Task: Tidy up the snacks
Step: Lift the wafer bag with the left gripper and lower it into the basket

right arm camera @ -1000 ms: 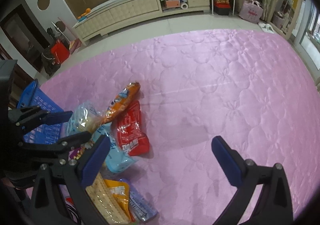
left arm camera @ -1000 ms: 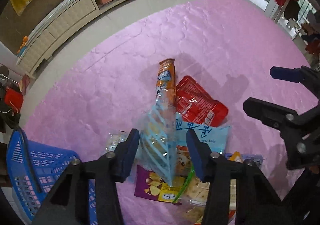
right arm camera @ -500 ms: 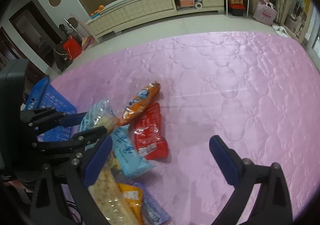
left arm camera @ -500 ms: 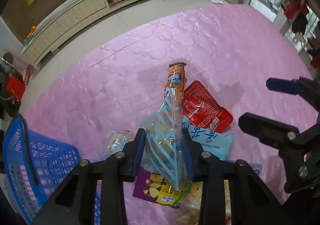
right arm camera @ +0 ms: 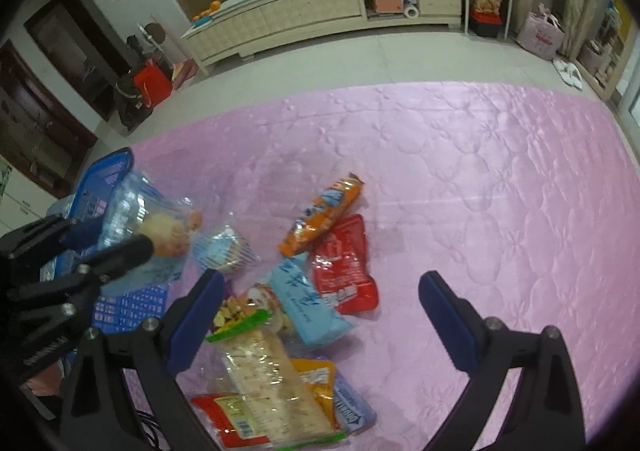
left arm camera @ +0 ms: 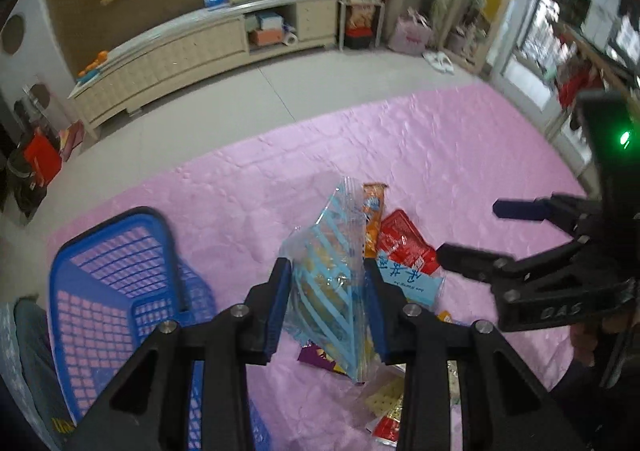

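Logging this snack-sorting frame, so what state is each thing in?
left gripper: shut on the striped bag
striped bag: held, lifted off the mat
right gripper: open, holding nothing
blue basket: no snacks visible inside
red packet: lying flat on the mat
orange packet: lying on the mat

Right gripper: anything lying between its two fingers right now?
No. In the right wrist view the right gripper stands open, with only bare pink quilt in the gap. The red snack packet and light blue packet lie left of centre.
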Available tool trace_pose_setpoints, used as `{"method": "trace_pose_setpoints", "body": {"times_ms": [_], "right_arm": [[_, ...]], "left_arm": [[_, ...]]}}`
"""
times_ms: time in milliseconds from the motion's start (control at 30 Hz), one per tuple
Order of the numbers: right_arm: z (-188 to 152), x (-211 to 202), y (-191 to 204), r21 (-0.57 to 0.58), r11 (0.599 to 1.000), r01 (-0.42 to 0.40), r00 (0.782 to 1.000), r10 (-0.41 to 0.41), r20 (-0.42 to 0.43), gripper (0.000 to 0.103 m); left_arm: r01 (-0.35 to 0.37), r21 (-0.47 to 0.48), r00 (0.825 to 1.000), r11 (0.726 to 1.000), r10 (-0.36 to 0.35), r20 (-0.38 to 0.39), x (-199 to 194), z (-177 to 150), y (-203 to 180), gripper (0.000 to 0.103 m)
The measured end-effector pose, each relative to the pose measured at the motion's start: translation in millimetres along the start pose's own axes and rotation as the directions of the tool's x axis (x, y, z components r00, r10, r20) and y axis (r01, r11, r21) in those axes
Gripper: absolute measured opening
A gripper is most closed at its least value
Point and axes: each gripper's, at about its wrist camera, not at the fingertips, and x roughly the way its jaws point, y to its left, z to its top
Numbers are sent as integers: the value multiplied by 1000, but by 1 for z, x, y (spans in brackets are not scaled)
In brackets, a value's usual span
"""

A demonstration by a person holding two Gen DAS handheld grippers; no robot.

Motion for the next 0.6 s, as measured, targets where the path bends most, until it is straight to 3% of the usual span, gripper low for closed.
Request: {"method": "trace_pose_setpoints", "body": {"times_ms": [300,433,600], "right_arm": [[5,16,54,-141,990,-25,999,21,-34,99],[7,39,69,-194,981,-12,998,1,-55,99],[7,70,92,-239,969,-55,993,29,-112,99]], "left_arm": [[-25,-65,989,998,34,146,-64,-16,48,34],[-70,-133,984,989,91,154,-79,-34,83,34],[-124,-211,979,970,154,132,-86,-58,121,34]]}}
